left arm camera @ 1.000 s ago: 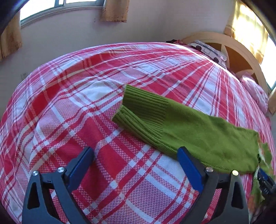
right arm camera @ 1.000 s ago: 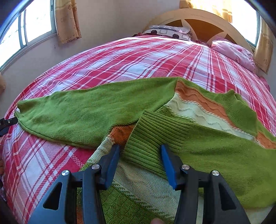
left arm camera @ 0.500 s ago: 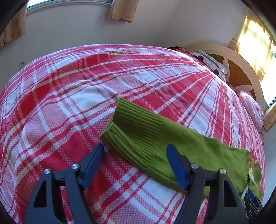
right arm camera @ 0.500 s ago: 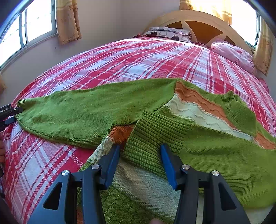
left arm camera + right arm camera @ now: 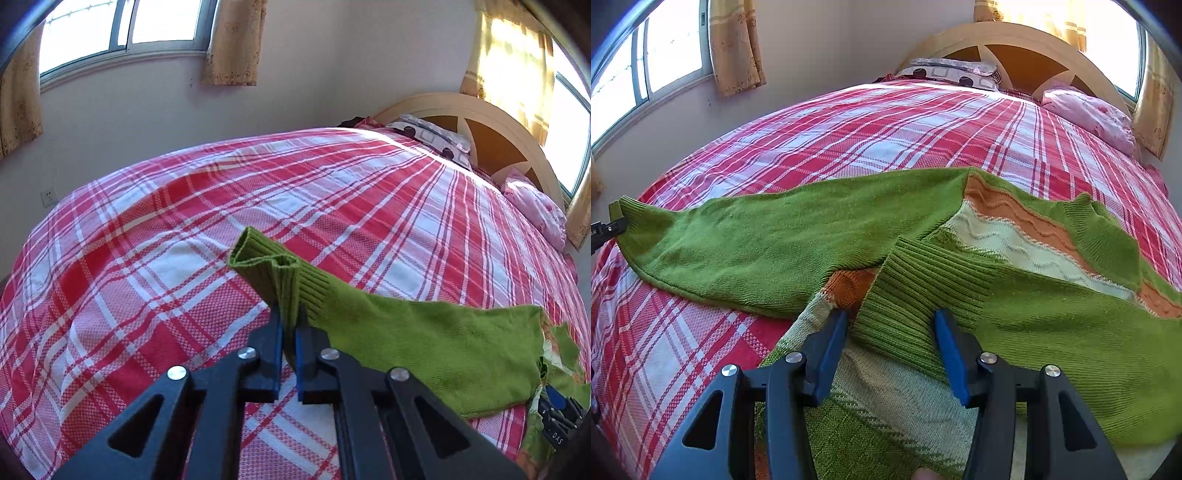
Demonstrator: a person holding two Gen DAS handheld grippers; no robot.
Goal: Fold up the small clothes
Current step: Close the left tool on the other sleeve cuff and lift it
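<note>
While the right gripper [image 5: 890, 332] is straddling one ribbed cuff [image 5: 916, 295] unclenched, the left gripper [image 5: 290, 325] is pinching the sweater's [image 5: 775, 240] other cuff [image 5: 273, 273].

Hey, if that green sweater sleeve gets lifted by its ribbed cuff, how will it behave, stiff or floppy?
Probably floppy: the ribbed cuff already bunches where the left gripper pinches it. The sleeve behind sags to the plaid bedspread, so it will likely trail. The knit looks grippy, so slipping seems unlikely.

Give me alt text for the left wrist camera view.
The left gripper pinches the ribbed cuff of a green sweater sleeve, lifting it off a red plaid bedspread. Windows and a headboard lie beyond.
</note>
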